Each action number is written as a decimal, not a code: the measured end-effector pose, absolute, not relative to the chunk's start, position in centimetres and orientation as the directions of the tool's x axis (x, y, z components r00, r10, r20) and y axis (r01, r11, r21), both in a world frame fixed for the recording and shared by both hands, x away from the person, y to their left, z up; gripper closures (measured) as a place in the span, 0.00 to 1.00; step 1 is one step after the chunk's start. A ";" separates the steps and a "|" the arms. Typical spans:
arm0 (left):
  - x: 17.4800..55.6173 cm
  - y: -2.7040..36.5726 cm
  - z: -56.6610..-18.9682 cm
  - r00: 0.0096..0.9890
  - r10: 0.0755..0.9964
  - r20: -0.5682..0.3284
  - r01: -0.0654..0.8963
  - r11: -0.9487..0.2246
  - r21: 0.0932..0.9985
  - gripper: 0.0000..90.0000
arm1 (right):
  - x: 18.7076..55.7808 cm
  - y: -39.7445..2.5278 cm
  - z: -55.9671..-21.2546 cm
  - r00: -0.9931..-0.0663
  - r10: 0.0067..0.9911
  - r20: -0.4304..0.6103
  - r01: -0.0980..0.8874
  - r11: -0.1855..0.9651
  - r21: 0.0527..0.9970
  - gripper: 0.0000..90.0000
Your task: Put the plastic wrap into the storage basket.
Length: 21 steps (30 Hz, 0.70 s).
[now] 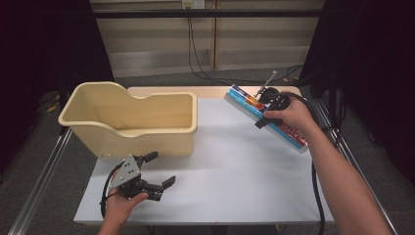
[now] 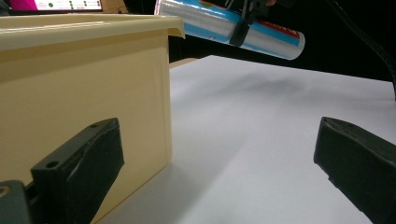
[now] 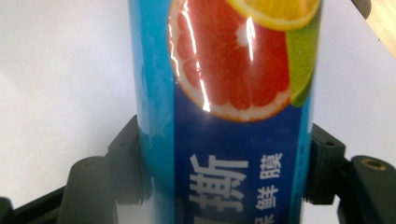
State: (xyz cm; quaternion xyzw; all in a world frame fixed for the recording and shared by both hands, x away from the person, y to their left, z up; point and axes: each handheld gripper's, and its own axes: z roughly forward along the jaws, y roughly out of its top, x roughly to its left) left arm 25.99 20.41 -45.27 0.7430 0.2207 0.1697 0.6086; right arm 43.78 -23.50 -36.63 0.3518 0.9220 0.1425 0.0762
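The right gripper (image 1: 265,113) is clamped across the blue roll of cling film (image 1: 266,119), jaws pressing either side of its middle, holding it raised over the white table (image 1: 235,171), ends jutting out both ways. The left gripper (image 1: 159,171), jaws spread wide, holds nothing, just beside the cream tub (image 1: 128,120) with the roll well beyond it.

A cream plastic tub (image 1: 147,125) is positioned on the left rear part of the white table surface (image 1: 230,171), open side up, with one end wall raised higher than the rest. A strip of bare wood tabletop (image 1: 205,91) is seen behind the white sheet. Black cables (image 1: 195,58) are observed hanging down the pale panelled wall (image 1: 264,44) beyond, trailing onto grey carpet (image 1: 161,78). Metal rails (image 1: 41,181) are noted along both table sides.
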 end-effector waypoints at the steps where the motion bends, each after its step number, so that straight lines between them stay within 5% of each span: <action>1: 26.0 20.4 -45.3 0.845 0.535 -0.016 0.121 -0.162 0.979 0.01 | 43.8 -23.5 -36.6 -0.741 0.670 -0.040 0.627 0.712 0.316 0.35; 21: 26.0 20.6 -45.2 0.849 0.528 -0.018 0.118 -0.157 0.981 0.01 | 43.9 -20.1 -32.5 -0.798 0.599 -0.073 0.553 0.775 0.306 0.35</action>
